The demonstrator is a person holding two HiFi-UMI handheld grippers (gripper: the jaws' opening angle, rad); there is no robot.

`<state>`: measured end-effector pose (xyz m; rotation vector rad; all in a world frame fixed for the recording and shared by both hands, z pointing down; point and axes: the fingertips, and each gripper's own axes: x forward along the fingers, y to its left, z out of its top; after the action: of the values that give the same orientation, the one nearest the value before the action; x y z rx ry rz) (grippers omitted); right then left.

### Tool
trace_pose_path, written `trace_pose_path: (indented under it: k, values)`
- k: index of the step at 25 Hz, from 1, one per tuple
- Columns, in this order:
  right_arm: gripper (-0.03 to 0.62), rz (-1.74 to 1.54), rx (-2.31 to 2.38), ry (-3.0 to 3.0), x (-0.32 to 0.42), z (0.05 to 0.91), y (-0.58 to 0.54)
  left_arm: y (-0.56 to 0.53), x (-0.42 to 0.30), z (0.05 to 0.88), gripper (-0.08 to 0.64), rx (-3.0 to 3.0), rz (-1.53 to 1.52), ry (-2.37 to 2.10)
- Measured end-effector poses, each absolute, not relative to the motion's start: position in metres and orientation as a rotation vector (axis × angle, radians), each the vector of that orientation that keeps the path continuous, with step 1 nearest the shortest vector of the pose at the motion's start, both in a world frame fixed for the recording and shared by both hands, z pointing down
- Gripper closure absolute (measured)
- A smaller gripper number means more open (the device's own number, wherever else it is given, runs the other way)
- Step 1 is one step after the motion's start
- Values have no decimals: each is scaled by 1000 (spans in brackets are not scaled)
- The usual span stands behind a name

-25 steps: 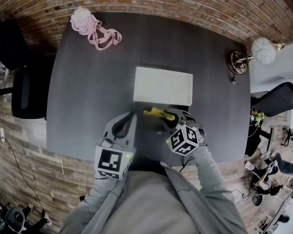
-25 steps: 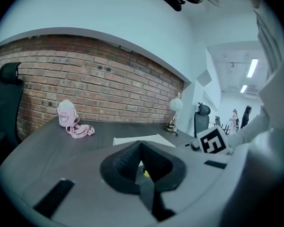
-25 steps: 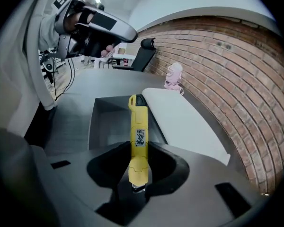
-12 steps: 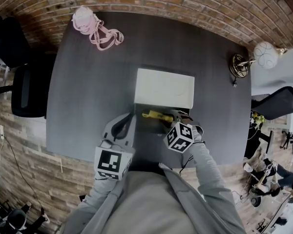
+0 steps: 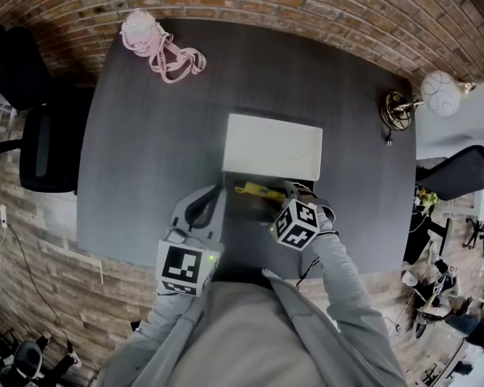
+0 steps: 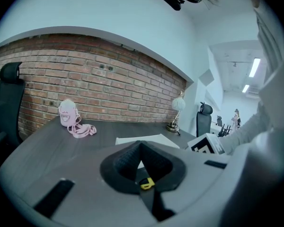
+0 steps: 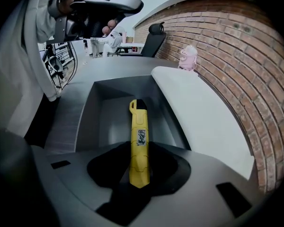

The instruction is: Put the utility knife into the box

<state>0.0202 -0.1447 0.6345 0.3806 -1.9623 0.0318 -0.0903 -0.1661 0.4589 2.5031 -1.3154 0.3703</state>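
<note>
A yellow utility knife (image 7: 139,141) is clamped by its near end in my right gripper (image 7: 139,155), which is shut on it. The blade end points out over the open grey box (image 7: 109,122). The box's white lid (image 7: 199,117) lies folded back on the far side. From the head view, the knife (image 5: 256,189) hangs over the box's near part (image 5: 246,208), with the right gripper (image 5: 284,193) just right of it. My left gripper (image 5: 212,193) rests at the box's left near corner. Its pads (image 6: 128,157) meet with nothing between them.
A pink bottle with a strap (image 5: 149,43) lies at the table's far left corner. A brass lamp base (image 5: 395,103) with a white globe (image 5: 440,83) stands at the far right edge. A black chair (image 5: 40,151) is left of the table (image 5: 145,151), and a brick wall lies beyond.
The right gripper with the knife has edged slightly left, over the box. The left gripper has stayed where it was.
</note>
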Motion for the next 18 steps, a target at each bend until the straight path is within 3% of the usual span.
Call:
trace_pose_path:
  k: [18]
  values:
    - [463, 95, 490, -2035, 25, 609, -147, -165, -88, 447, 540, 2535, 361, -1322]
